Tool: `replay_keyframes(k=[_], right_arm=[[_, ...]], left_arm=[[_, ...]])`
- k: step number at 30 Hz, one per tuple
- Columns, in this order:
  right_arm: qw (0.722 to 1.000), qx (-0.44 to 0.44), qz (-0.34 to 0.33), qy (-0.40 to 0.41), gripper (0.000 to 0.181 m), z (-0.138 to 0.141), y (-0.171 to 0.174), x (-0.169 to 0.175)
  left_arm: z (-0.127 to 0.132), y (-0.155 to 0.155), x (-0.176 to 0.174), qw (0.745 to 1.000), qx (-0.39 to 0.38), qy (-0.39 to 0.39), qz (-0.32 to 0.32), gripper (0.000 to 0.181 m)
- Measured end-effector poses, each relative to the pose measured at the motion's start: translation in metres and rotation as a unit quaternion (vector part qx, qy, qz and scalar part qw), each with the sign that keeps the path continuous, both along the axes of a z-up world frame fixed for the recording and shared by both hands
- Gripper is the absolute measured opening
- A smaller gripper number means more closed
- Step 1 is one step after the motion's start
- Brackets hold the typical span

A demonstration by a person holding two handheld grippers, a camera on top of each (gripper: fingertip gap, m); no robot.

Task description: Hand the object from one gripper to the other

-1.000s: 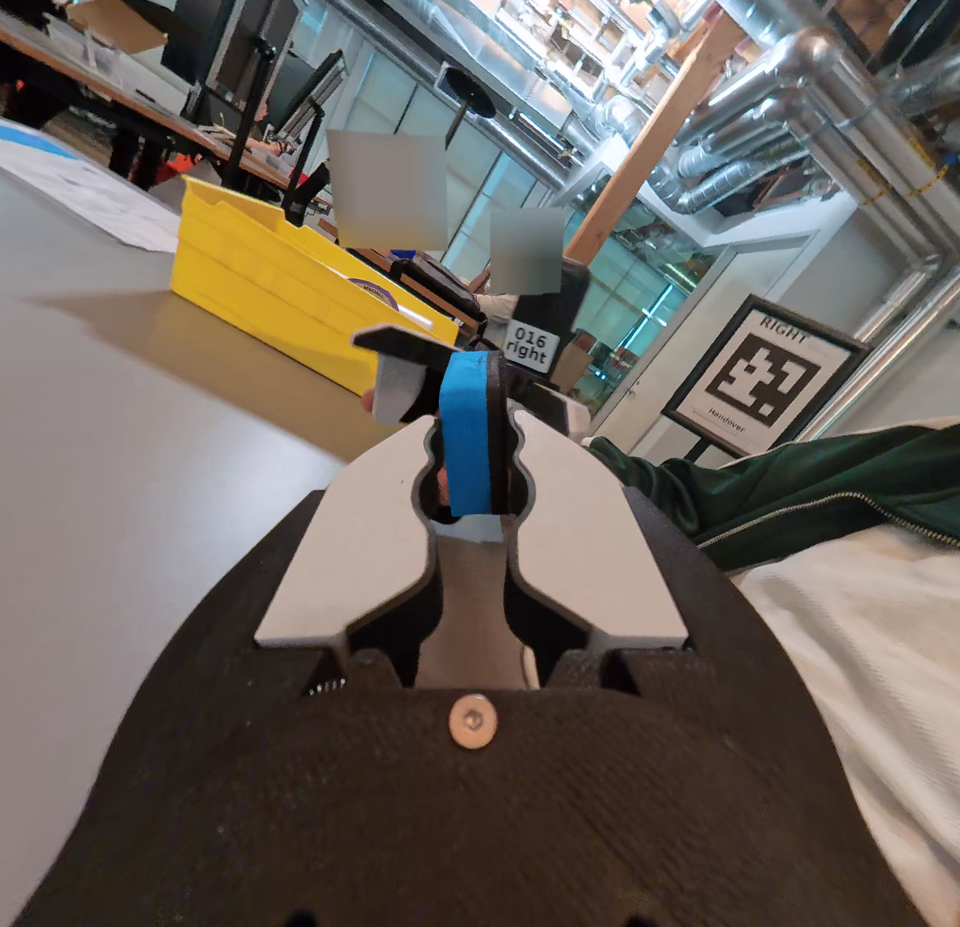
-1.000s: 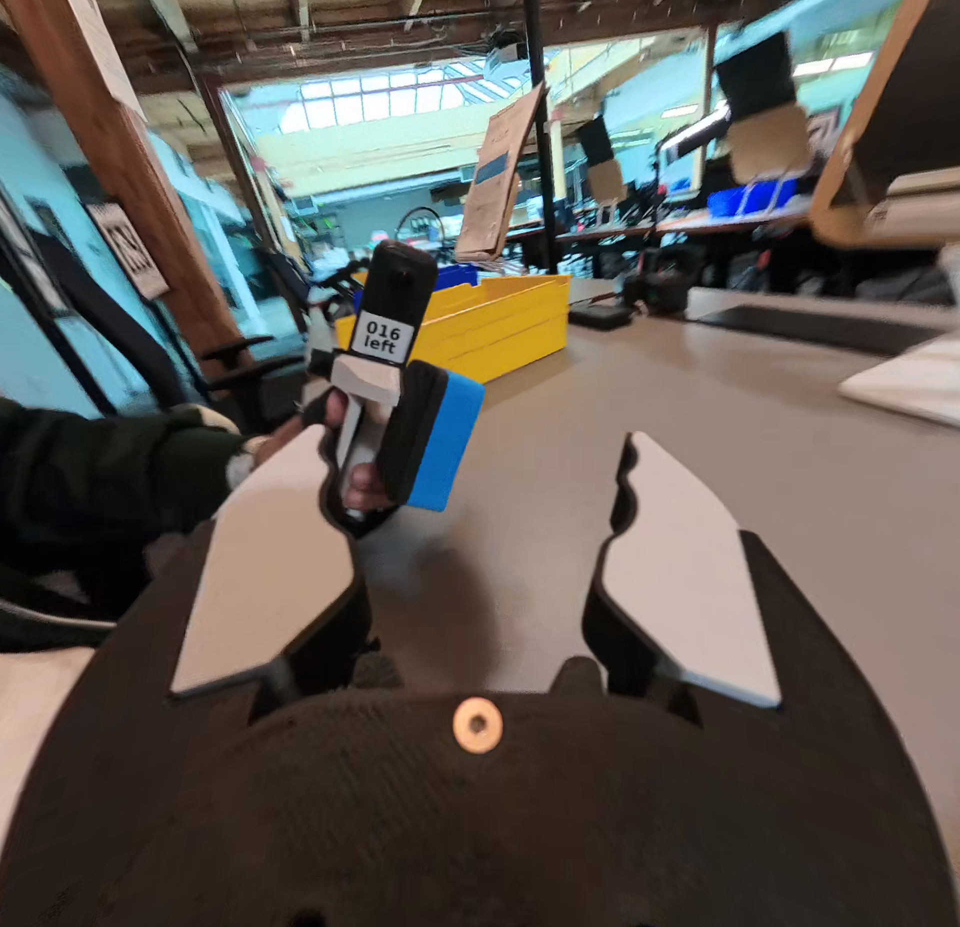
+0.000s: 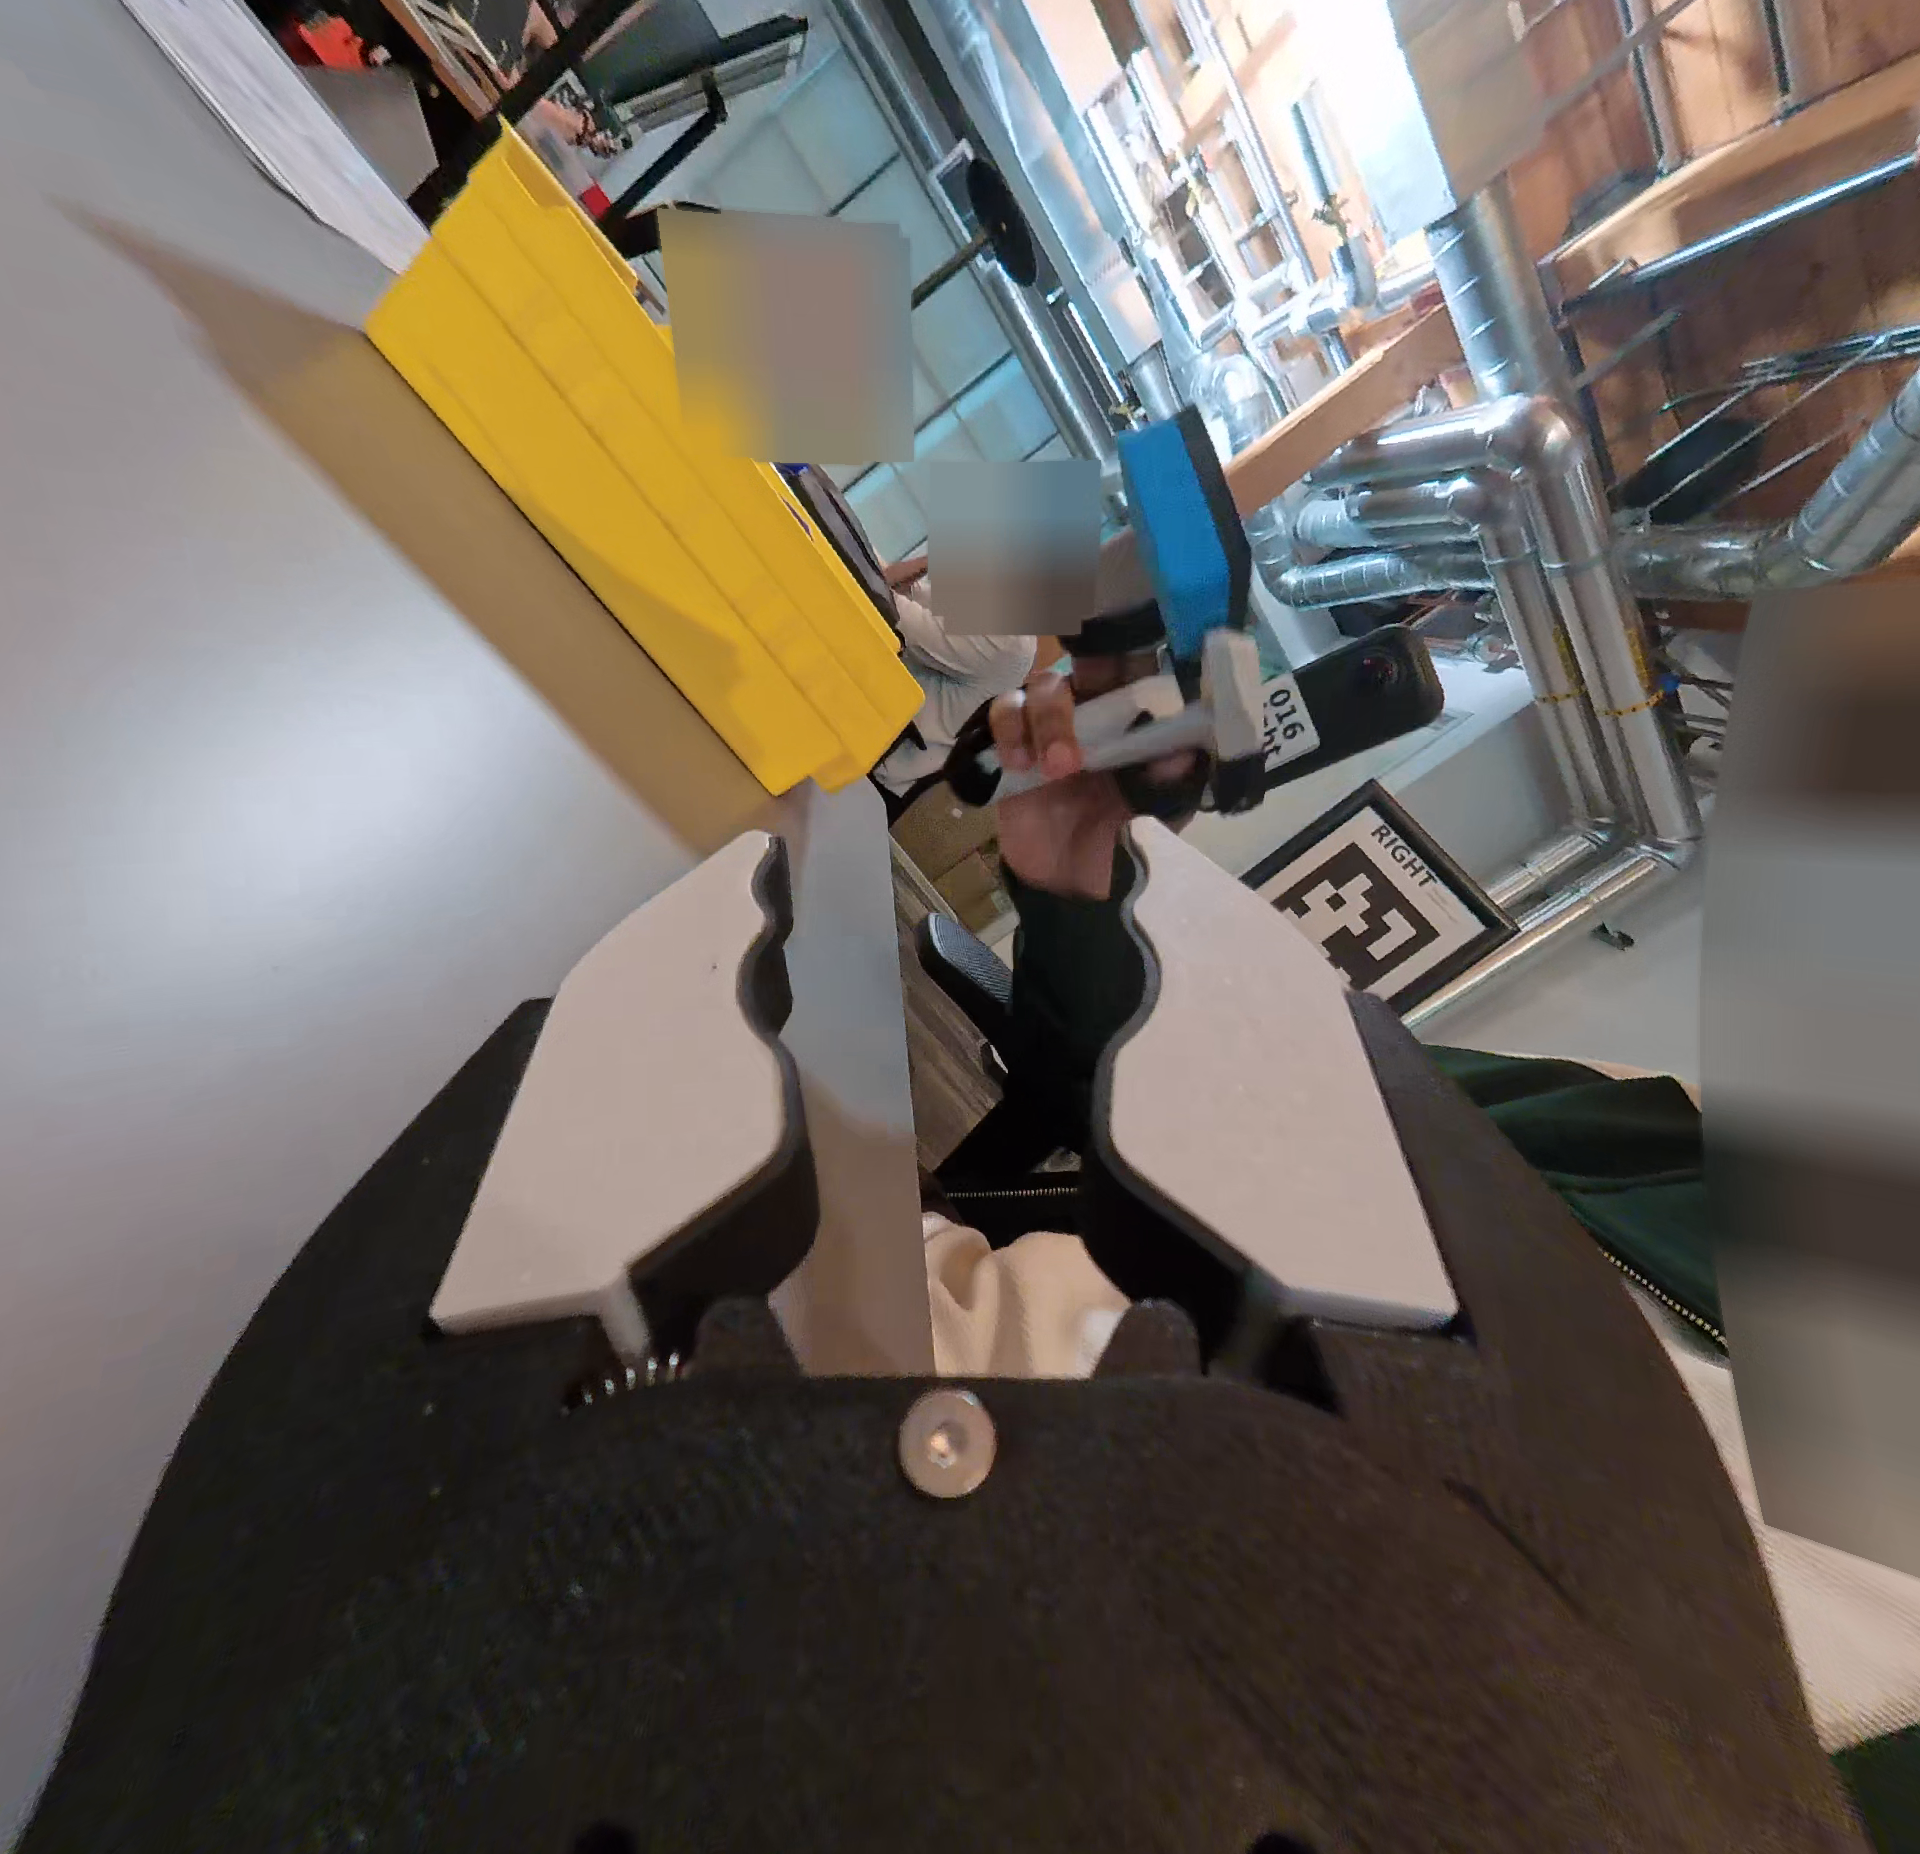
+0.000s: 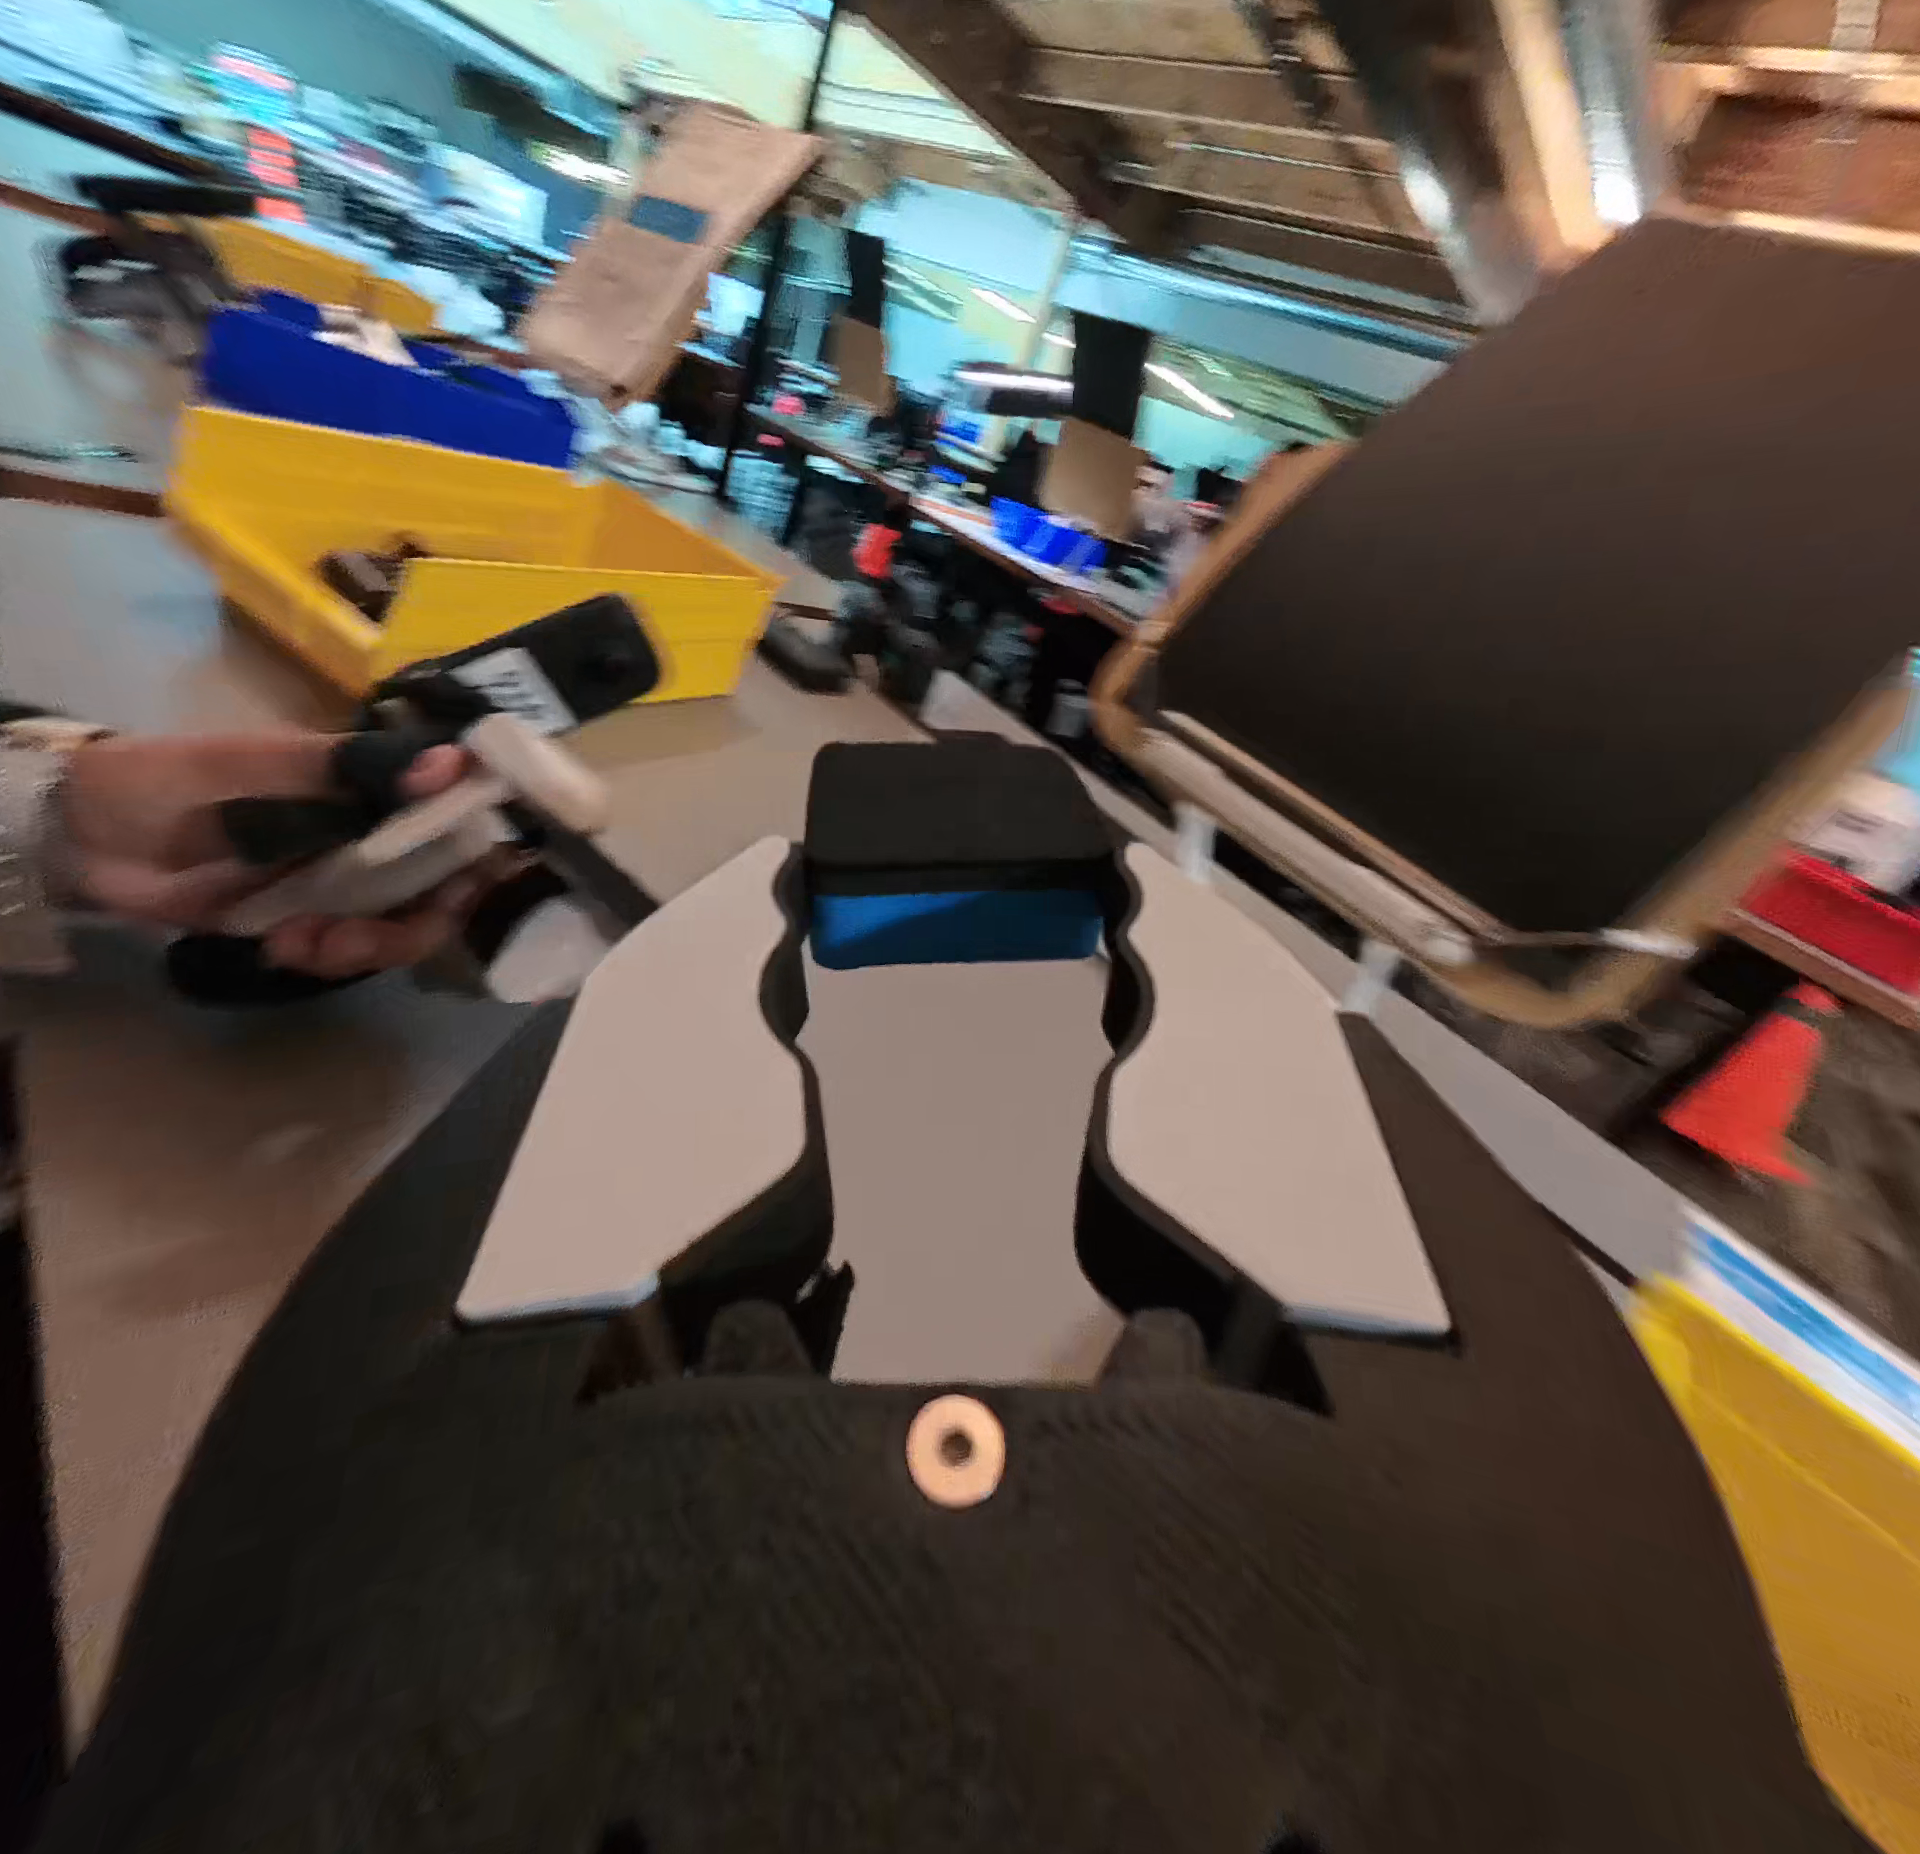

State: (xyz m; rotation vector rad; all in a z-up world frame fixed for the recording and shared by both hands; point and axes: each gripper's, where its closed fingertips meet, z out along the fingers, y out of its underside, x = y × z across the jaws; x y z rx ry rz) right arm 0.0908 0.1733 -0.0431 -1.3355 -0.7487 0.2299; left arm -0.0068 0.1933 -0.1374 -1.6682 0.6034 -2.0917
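Counted: two grippers [image 3: 951, 859] [image 4: 951, 874], one blue-and-black sponge [image 4: 956, 874], two yellow bins [image 4: 457, 557] [image 4: 1808, 1534], one orange cone [image 4: 1756, 1087]

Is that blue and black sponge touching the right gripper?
Touching. In the right wrist view the sponge sits wedged between the right gripper fingers, pressed on both sides. The left gripper is open and empty.

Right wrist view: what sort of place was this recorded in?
Probably a shared workshop or lab: long workbenches recede into the background, yellow parts bins sit on the table, and exposed metal ducts run overhead.
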Motion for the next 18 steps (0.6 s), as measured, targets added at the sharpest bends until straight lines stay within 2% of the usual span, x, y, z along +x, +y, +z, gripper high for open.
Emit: replay_keyframes(k=[4,6,8,10,13,15,16,18], right_arm=[[0.984,0.021,-0.179,0.011,0.055,0.031,0.005,0.118],[0.965,-0.003,-0.263,0.008,0.055,0.023,0.011,0.181],[0.948,-0.04,-0.315,0.02,0.055,0.002,0.014,0.227],[0.94,-0.067,-0.332,0.046,0.056,-0.016,0.016,0.25],[0.93,-0.115,-0.346,0.052,0.056,-0.04,0.026,0.262],[0.914,-0.164,-0.37,0.034,0.092,-0.063,0.034,0.27],[0.907,-0.181,-0.378,0.021,0.101,-0.071,0.035,0.272],[0.903,-0.171,-0.394,0.013,0.099,-0.07,0.036,0.276]], left_arm=[[0.002,0.003,-0.001,1.0,0.01,-0.003,0.013,0.06],[0.001,0.003,0.0,1.0,0.02,0.002,0.017,0.06],[0.001,0.002,0.0,0.999,0.028,0.006,0.017,0.059],[0.001,0.002,0.001,0.999,0.035,0.007,0.02,0.059],[-0.002,-0.001,0.004,0.999,0.037,0.015,0.011,0.059],[-0.002,-0.002,0.004,0.999,0.036,0.015,0.008,0.058],[-0.002,-0.003,0.004,0.999,0.035,0.014,0.007,0.058],[-0.002,-0.002,0.004,0.999,0.036,0.014,0.008,0.058]])
